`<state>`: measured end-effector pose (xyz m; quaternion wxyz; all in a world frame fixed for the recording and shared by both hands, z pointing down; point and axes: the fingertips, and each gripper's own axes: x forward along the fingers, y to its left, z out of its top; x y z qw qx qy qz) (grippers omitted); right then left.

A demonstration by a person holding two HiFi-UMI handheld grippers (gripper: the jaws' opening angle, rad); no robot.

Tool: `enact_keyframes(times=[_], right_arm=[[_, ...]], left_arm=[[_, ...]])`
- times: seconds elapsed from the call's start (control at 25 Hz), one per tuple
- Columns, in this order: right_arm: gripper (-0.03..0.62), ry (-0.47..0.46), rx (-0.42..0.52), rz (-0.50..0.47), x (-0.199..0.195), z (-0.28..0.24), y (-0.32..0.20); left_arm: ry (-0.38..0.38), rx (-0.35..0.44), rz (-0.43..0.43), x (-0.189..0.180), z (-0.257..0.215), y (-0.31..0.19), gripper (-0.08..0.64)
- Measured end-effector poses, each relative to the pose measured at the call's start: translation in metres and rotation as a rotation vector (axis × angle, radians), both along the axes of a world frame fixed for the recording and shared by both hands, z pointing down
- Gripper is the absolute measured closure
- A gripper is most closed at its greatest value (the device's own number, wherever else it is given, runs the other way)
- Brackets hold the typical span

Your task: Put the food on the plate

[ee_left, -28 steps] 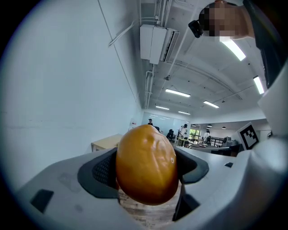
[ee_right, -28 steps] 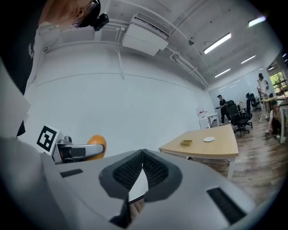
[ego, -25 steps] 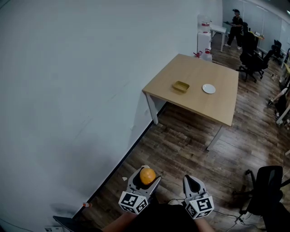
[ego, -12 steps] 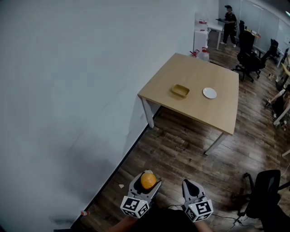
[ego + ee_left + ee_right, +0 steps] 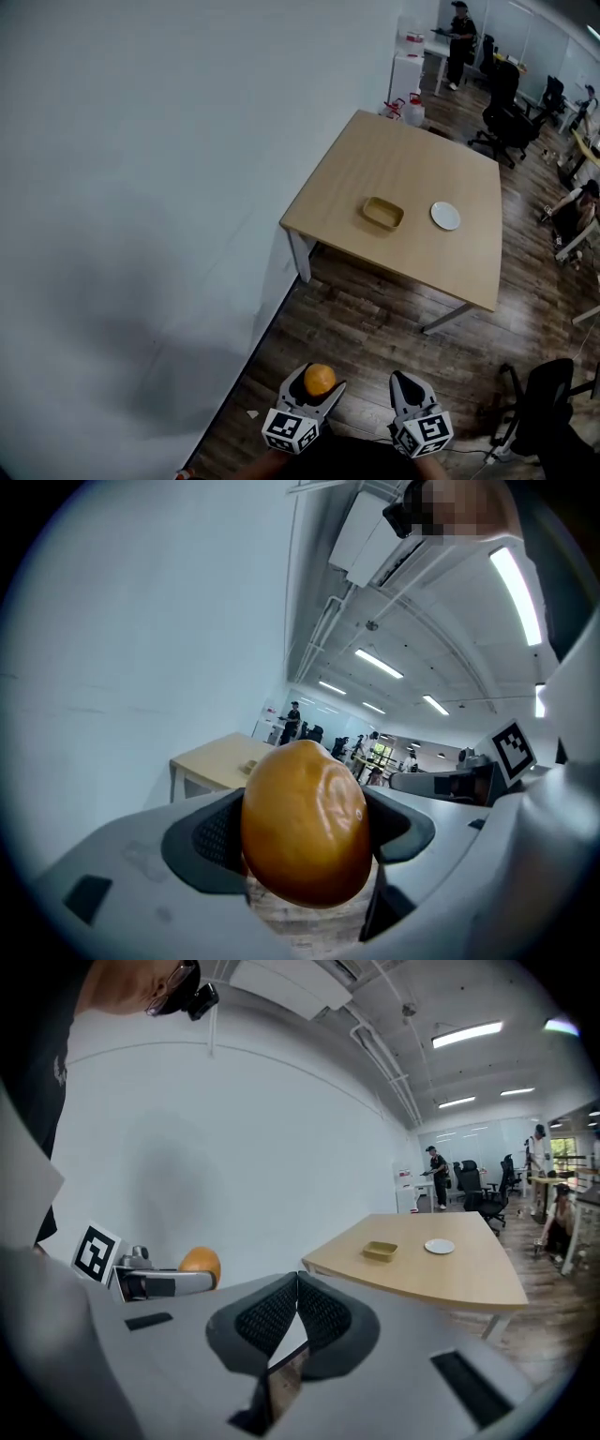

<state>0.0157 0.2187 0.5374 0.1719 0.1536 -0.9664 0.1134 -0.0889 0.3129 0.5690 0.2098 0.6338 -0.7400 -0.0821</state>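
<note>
A white wall [image 5: 141,187] stands left of the left tool [image 5: 319,377]. Far ahead of it is a wooden counter [image 5: 375,159] carrying a yellow tray [image 5: 382,213]. A black chair [image 5: 548,394] stands right of the right tool [image 5: 404,381], on the wood floor [image 5: 375,328].

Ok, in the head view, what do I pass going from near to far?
Left gripper holding the orange food → wooden floor → table with the yellow dish and white plate → person at the back.
</note>
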Motion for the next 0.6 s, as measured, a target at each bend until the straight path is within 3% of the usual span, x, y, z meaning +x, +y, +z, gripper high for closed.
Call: enact_keyframes(times=[0.2,0.6], right_arm=[[0.532,-0.017,-0.007,0.077,-0.054,-0.015,-0.018],[0.532,0.033,0.004,0.327,-0.066,-0.014,-0.059]], left_arm=[[-0.014,0.009,0.119,-0.049,-0.007,-0.037,0.218],[-0.019,0.079,0.305,-0.079,-0.025,-0.094,0.219]])
